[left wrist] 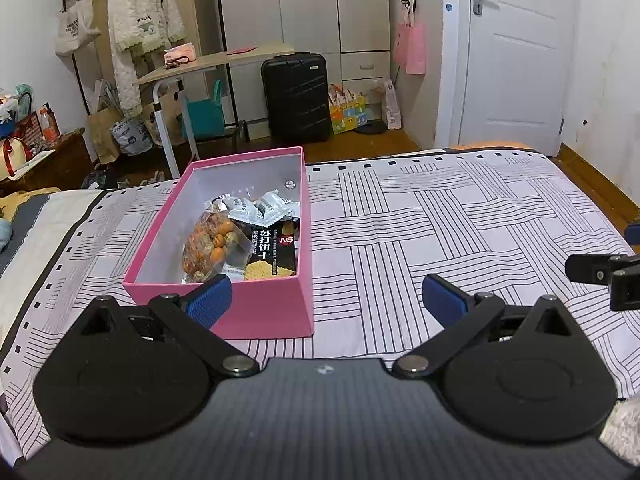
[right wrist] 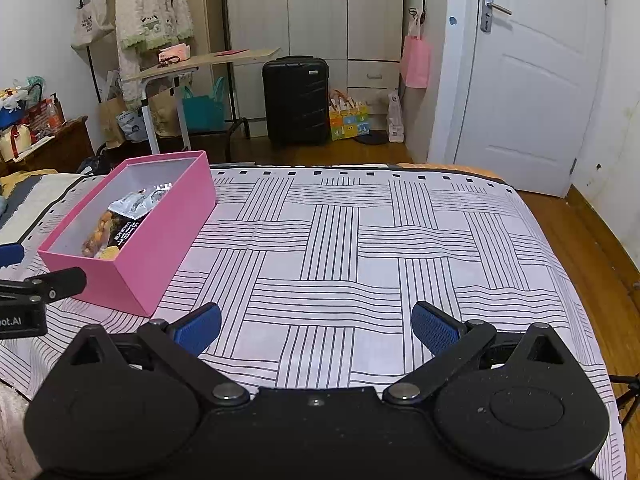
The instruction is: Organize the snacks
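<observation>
Both grippers are hovering empty over the bed (right wrist: 360, 240), the left gripper (left wrist: 324, 300) and the right gripper (right wrist: 316, 324) each holding its blue fingers spread wide with nothing between them. The pink box (left wrist: 276, 312) is sitting toward the bed's left edge, reaching almost to its far edge, and the snacks are lying inside it: a clear bag of orange nuts (left wrist: 208, 248), a black cracker packet (left wrist: 276, 252) against the box's right wall, and several small white sachets (left wrist: 260, 208) behind them. As far as these views are showing, nothing is lying loose on the sheet, so the sorting is looking close to finished. The risk now is coming from the box itself: the left gripper's left finger (left wrist: 210, 300) is hanging just in front of the near wall, and a careless forward move would probably be shoving the light cardboard across the soft, giving mattress toward the far edge and the wooden floor (right wrist: 360, 152). The striped sheet is lying fairly smooth. Beyond the bed, a black suitcase (right wrist: 296, 100), a folding desk (right wrist: 208, 62), a wardrobe (right wrist: 316, 8) and a white door (right wrist: 540, 80) are filling the room.
</observation>
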### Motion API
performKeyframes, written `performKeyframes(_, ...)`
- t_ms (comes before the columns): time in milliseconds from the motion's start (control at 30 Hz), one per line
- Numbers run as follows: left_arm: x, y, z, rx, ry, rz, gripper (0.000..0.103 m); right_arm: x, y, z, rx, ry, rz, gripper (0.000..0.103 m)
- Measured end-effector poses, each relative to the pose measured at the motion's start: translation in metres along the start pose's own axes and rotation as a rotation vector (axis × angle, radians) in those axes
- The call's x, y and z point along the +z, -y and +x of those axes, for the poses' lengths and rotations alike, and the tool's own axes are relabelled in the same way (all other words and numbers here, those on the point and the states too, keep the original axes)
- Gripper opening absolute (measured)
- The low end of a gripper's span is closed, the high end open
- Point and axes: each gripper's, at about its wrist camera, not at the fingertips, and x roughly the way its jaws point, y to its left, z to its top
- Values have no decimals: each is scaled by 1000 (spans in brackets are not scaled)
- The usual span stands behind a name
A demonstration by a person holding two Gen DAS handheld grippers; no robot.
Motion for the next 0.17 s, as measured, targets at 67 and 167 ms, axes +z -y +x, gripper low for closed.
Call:
performKeyframes(67,0,0,0,3,2,-2,103,1,1,1,0,-2,1,103)
performKeyframes(167,0,0,0,4,9,5,103,1,0,3,0,-3,2,103)
